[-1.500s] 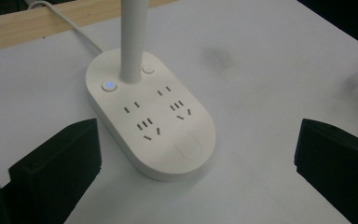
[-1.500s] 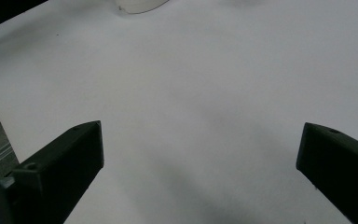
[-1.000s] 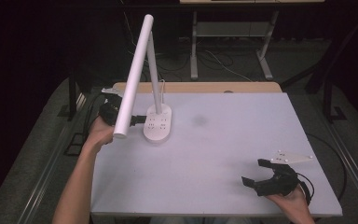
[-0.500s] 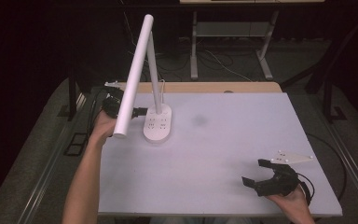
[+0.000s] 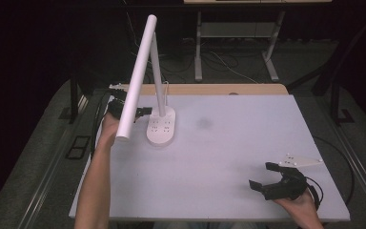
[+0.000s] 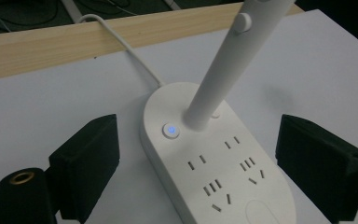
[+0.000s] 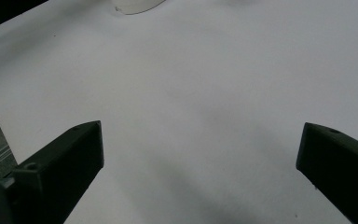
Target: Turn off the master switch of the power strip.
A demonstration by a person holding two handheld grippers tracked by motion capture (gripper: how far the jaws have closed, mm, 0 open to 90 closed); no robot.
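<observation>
A white desk lamp stands at the table's back left. Its oval base (image 5: 162, 130) carries several sockets and a button lit blue (image 6: 170, 130). A slim stem (image 5: 157, 76) rises from the base, and a long bar head (image 5: 134, 83) slants down toward the person. My left gripper (image 5: 140, 114) is at the base's left end, partly behind the bar. In the left gripper view its jaws (image 6: 198, 128) have just been closing; the base lies between them with gaps on both sides. My right gripper (image 5: 261, 175) rests open at the front right, over bare table (image 7: 200, 93).
The white table (image 5: 228, 148) has a wooden strip (image 5: 209, 89) along its back edge. The lamp's white cable (image 6: 135, 65) runs over that strip. A faint grey smudge (image 5: 203, 123) marks the table right of the base. Desk legs and floor cables lie beyond.
My left hand has moved a little right and down toward the lamp base. The right hand and the lamp have stayed put.
</observation>
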